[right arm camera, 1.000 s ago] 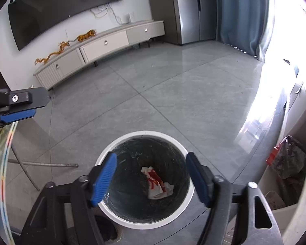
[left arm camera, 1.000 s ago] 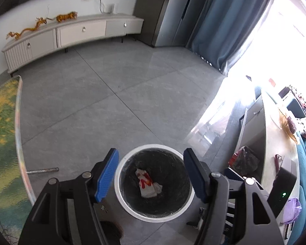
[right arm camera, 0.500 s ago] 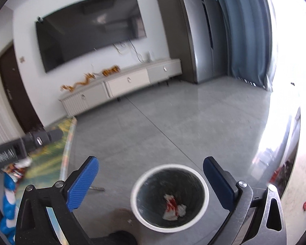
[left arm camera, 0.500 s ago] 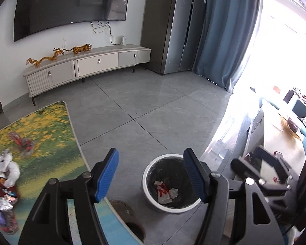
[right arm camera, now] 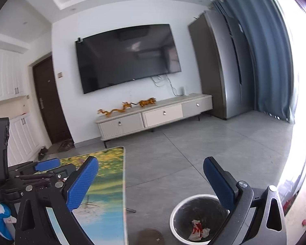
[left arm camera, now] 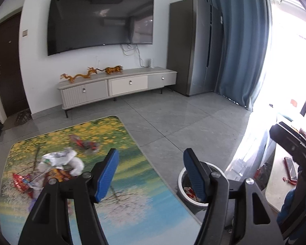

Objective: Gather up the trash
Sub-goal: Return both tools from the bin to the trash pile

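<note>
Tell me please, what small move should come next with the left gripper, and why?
Probably swing the left gripper toward the pile of wrappers on the table and lower it over one piece. Its jaws are open with nothing between them, the right gripper is also empty, some trash already lies in the bin, and the pile is not yet cleared.

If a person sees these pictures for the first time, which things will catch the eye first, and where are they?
The eye falls first on the large dark television on the white wall, with orange figurines on the low cabinet beneath it. Nearer, a table with a bright landscape print carries a heap of wrappers at its left side. On the floor to its right stands a white-rimmed bin with crumpled red-and-white trash inside.
</note>
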`<state>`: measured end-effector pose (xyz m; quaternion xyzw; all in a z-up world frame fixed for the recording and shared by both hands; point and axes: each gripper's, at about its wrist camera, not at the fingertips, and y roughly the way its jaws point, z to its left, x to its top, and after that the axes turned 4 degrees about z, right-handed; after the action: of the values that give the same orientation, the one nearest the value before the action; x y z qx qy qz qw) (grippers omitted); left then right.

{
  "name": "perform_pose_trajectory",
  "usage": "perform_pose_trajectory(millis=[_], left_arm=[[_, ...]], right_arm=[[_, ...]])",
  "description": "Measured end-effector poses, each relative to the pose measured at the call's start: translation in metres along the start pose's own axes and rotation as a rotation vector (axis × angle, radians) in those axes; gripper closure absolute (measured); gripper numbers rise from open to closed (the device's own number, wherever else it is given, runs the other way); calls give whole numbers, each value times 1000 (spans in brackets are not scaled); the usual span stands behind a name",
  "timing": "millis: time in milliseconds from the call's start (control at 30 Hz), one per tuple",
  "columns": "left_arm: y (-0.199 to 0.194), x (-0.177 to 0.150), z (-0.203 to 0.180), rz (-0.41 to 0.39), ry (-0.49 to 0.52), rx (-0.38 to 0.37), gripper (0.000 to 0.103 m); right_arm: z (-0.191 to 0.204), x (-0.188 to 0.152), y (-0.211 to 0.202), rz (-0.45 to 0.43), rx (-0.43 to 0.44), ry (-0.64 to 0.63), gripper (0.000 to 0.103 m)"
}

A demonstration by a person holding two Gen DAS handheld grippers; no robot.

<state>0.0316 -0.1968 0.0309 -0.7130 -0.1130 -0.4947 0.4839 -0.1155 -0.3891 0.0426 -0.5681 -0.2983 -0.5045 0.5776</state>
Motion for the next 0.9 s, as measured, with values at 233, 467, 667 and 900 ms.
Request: perform_pose_trajectory(millis=[233, 467, 667, 900], left_arm=[[-49, -27, 66, -45, -88, 81, 39], [-69, -72, 141, -32, -178, 134, 39], [-67, -113, 199, 13, -246, 179, 39], [-42, -136, 240, 76, -302, 182, 39]], right_arm=[[45, 11, -9, -3, 83, -61, 0], [87, 11, 2, 53, 118, -104, 0], [116, 0, 26, 130, 171, -143, 0], [141, -24, 73, 258, 258, -162, 12]])
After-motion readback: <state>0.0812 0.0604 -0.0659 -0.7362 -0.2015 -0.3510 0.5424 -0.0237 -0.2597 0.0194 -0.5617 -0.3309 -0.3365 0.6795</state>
